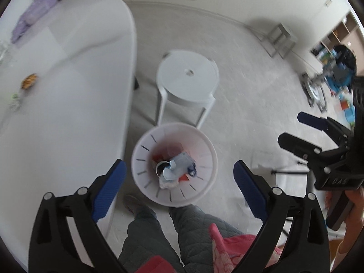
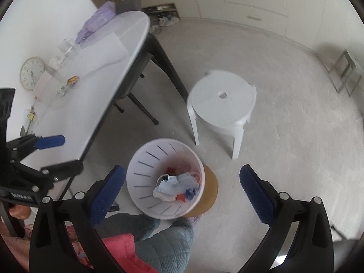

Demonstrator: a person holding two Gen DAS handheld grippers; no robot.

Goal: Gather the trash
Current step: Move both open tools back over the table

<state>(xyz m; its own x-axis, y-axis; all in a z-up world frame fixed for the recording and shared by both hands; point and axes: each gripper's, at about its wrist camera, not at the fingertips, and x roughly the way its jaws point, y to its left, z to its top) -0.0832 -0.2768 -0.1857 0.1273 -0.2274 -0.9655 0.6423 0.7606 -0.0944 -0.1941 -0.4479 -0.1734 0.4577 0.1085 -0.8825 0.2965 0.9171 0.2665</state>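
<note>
A white slotted trash bin stands on the floor by the person's legs; it also shows in the right wrist view. Inside lie blue face masks, also seen in the right wrist view, and small red and blue scraps. My left gripper is open and empty, high above the bin. My right gripper is open and empty, also above the bin. On the white table lie an orange wrapper, seen from the right wrist too, and a crumpled green-white scrap.
A white plastic stool stands just beyond the bin, also in the right wrist view. On the table are a purple pack, a glass and a round clock. A brown disc lies under the bin.
</note>
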